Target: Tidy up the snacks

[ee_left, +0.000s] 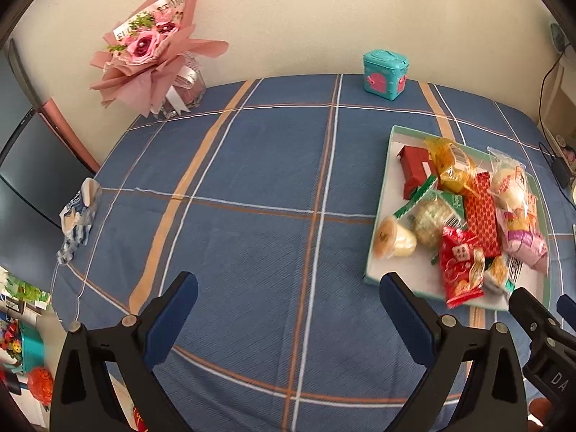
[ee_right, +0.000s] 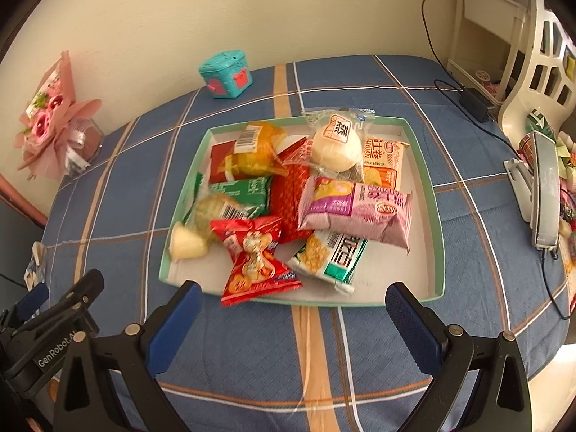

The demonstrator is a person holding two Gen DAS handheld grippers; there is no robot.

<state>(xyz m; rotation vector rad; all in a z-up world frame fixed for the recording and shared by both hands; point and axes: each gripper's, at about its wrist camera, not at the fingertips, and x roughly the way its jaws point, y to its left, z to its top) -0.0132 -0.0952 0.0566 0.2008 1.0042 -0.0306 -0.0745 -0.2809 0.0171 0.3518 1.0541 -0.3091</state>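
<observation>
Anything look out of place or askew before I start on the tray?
Yes: the red snack packet hangs over the tray's near rim onto the tablecloth. The other snacks lie heaped anyhow, overlapping. A crumpled blue-and-white wrapper lies alone at the table's left edge. Both hand-held grippers are open.

Trays (ee_right: 428,180): one
Snack packets (ee_right: 354,210) in tray: about ten, overlapping, exact count unclear
Teal toy boxes (ee_right: 226,73): one
Flower bouquets (ee_left: 151,48): one
Grippers: two, left (ee_left: 288,315) and right (ee_right: 293,318)

Pink bouquet (ee_left: 151,46), teal toy box (ee_left: 385,73), plaid tablecloth (ee_left: 252,180)
</observation>
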